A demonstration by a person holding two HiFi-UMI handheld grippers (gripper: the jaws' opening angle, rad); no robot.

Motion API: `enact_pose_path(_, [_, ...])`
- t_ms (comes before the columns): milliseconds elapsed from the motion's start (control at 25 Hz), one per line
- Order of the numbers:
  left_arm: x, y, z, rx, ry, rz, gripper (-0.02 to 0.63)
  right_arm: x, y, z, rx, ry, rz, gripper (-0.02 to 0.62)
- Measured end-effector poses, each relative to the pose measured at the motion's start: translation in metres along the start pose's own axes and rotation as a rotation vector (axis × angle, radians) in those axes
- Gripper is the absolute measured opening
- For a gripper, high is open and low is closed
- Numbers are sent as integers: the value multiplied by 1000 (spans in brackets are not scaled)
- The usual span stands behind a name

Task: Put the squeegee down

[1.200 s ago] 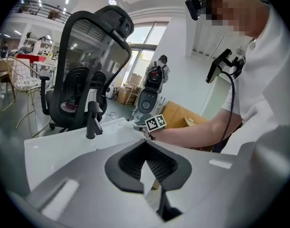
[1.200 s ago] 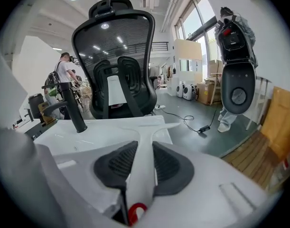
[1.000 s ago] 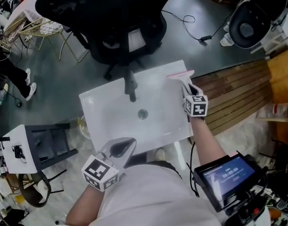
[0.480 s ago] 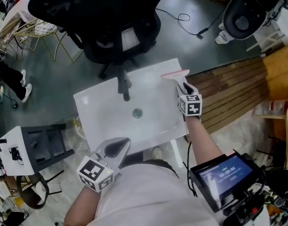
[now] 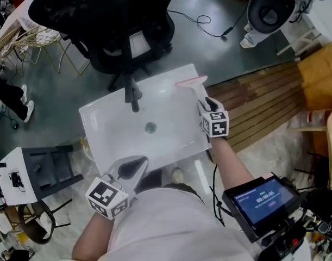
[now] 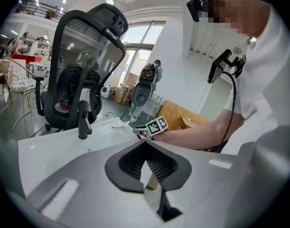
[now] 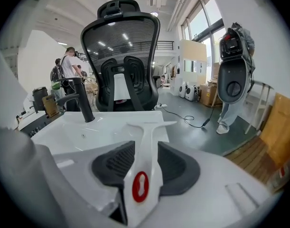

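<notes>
A white squeegee [image 5: 192, 84] with a pink blade edge lies on the right rim of the white sink [image 5: 111, 121], blade at the far corner. My right gripper [image 5: 204, 104] is at its handle. In the right gripper view the handle [image 7: 145, 141], with a red oval hole, runs between the pads while the jaws are opening. My left gripper [image 5: 138, 165] hovers at the sink's near edge, its pads together on nothing [image 6: 145, 147].
A black faucet [image 5: 132, 97] stands at the sink's back. A black office chair [image 5: 111, 20] is behind the sink. Wooden planks [image 5: 263, 102] lie to the right, a tablet [image 5: 261, 200] sits at lower right, and a white box [image 5: 16, 175] at left.
My right gripper has drawn back a little along the squeegee's handle toward me. The squeegee stays on the sink rim. The left gripper has shifted only slightly.
</notes>
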State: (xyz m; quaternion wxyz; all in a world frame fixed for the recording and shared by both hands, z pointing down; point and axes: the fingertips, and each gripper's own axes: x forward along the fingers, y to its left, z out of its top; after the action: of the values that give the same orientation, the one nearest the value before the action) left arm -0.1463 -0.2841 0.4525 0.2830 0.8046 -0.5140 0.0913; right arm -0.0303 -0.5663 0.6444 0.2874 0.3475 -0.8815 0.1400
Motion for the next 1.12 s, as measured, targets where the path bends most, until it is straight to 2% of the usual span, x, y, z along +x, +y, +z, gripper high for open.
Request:
enact_pose_path(320, [4, -51, -11, 24, -12, -3, 8, -59, 8, -18, -9, -21, 56, 138])
enact_pose_path(520, [-7, -95, -22, 31, -34, 26, 6, -113, 19, -32, -77, -37, 79, 136])
enact_pose_path(640, [-17, -118, -33, 24, -38, 46, 8, -149, 29, -40, -110, -48, 102, 110])
enact_pose_path(840, [-14, -137, -48, 31, -21, 51, 6, -179, 41, -53, -114, -74, 148, 20])
enact_pose_path(1120, [-12, -154, -44, 74, -22, 24, 7, -233, 67, -59, -99, -103, 208, 3])
